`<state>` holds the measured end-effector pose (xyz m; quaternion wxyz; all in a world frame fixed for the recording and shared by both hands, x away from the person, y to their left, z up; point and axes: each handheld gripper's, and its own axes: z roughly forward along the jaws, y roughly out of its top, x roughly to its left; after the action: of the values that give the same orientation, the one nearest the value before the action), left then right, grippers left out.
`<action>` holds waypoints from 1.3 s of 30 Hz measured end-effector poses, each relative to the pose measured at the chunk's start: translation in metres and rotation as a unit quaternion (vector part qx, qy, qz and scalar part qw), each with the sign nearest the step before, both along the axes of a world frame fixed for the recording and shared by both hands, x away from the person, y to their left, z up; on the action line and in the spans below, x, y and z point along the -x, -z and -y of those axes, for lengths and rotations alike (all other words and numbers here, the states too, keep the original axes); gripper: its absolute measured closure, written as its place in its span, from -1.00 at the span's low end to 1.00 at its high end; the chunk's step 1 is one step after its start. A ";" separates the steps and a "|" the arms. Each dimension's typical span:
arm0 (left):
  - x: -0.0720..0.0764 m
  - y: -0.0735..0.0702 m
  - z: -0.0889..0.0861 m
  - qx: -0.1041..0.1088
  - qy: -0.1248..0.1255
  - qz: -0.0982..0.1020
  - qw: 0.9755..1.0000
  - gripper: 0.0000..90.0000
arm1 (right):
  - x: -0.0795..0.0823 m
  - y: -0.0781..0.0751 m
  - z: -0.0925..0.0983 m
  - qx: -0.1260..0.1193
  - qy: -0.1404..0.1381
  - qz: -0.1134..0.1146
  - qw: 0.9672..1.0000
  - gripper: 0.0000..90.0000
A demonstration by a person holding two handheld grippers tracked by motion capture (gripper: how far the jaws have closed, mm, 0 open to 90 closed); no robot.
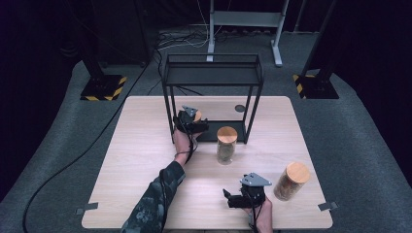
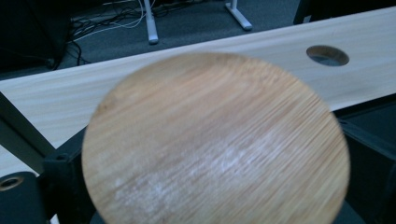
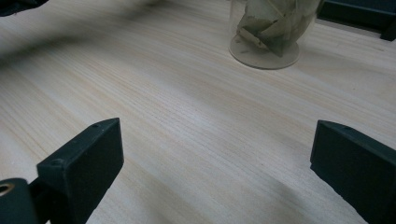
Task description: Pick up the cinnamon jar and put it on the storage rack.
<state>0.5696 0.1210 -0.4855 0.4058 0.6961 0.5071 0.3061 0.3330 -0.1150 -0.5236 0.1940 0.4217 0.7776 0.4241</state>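
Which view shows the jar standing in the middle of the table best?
The high view: the middle jar stands whole, wooden lid on, in front of the black rack. The right gripper view catches just its glass base and leafy contents. The left gripper view gives nothing clearly of it.

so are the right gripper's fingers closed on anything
No, the right gripper has its fingers spread wide over bare table.

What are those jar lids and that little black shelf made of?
The jar lids look like bamboo or pale wood: the left gripper view shows one lid with fine parallel grain and a matte, slightly dusty face. The black shelf seems to be thin painted metal, judging by its slim frame.
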 end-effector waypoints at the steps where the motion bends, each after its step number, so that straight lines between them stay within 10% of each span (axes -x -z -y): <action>1: 0.000 -0.002 0.000 -0.002 0.001 0.002 1.000 -0.94 | 0.000 0.000 0.000 0.000 0.000 0.000 1.000 -0.95; 22: 0.009 -0.043 0.009 -0.002 0.027 0.036 0.999 -1.00 | 0.000 0.000 0.000 0.000 -0.001 -0.001 1.000 -0.95; 39: 0.046 -0.067 0.009 -0.025 0.076 0.013 0.997 -1.00 | -0.001 0.000 0.000 0.001 0.000 -0.002 1.000 -0.95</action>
<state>0.5235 0.1120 -0.4185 0.4169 0.7383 0.4398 0.2961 0.3338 -0.1149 -0.5238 0.1930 0.4221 0.7783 0.4229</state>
